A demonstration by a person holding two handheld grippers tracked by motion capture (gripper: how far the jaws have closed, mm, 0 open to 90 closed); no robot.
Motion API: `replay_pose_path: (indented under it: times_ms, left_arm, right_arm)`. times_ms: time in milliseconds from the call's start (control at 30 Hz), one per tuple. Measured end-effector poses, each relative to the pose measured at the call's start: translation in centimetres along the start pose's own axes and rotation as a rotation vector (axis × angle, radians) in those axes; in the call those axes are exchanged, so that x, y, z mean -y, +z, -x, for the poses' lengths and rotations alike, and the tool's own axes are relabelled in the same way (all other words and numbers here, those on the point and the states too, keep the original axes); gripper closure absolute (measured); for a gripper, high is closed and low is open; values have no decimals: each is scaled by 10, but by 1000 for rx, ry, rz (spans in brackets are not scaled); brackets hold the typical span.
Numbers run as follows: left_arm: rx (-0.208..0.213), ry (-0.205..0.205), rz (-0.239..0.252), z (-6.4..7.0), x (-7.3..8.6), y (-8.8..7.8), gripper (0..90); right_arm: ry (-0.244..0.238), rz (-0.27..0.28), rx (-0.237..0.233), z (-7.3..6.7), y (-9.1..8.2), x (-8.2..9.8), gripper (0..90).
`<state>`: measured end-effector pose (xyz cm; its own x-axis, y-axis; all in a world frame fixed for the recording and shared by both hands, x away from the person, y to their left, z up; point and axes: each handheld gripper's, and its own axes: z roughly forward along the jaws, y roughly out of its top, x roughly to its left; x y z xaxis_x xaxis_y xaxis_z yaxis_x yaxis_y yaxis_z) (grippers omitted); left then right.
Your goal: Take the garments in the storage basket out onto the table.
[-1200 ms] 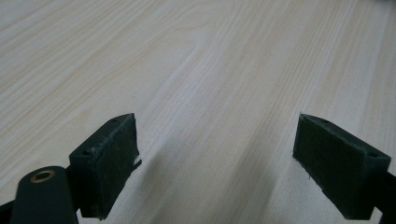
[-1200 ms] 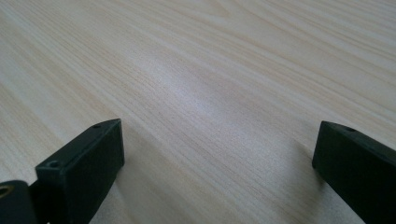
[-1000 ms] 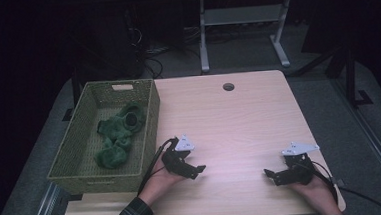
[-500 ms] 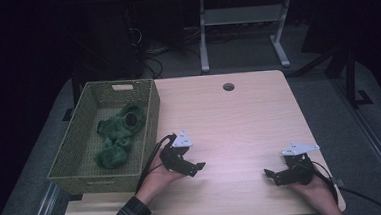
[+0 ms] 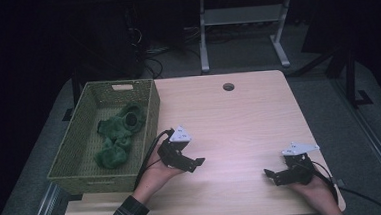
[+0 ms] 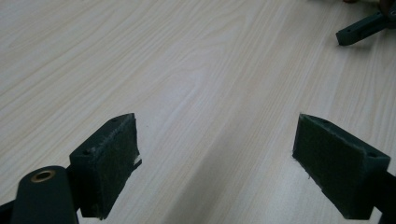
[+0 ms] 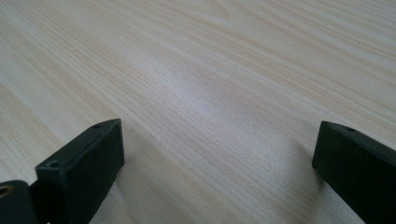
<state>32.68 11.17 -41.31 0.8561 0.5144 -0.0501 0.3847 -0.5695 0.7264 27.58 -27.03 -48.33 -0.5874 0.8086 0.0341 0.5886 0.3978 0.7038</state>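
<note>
Dim lab or office — bare wooden desk [image 5: 239, 119], floor cables [image 5: 174, 43], metal stand [image 5: 243, 19]

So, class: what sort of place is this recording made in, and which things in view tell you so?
Probably a lab or workshop set up for recording, not a home: a plain wooden table with a cable hole, loose cables on the dark floor, and a metal-legged bench behind.

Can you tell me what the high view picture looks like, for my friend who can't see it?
A person's two hands rest on a light wooden table, each holding a black gripper with open jaws: the left gripper beside a green woven basket, the right gripper near the table's front right corner. Green fuzzy cloth lies in the basket.
</note>
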Motion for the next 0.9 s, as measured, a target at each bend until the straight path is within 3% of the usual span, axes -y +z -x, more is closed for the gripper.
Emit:
replay_pose_path:
  times_ms: [400, 800, 900]
  left_arm:
    - [23, 3, 13, 0, -12, -11, 137]
    - [18, 14, 22, -7, -23, -24, 138]
    - [24, -9, 34, -9, -25, -28, 138]
  right_arm:
    - [1, 0, 1, 0, 0, 0, 19]
    - [5, -3, -1, 0, 0, 0, 19]
    - [5, -2, -1, 0, 0, 0, 19]
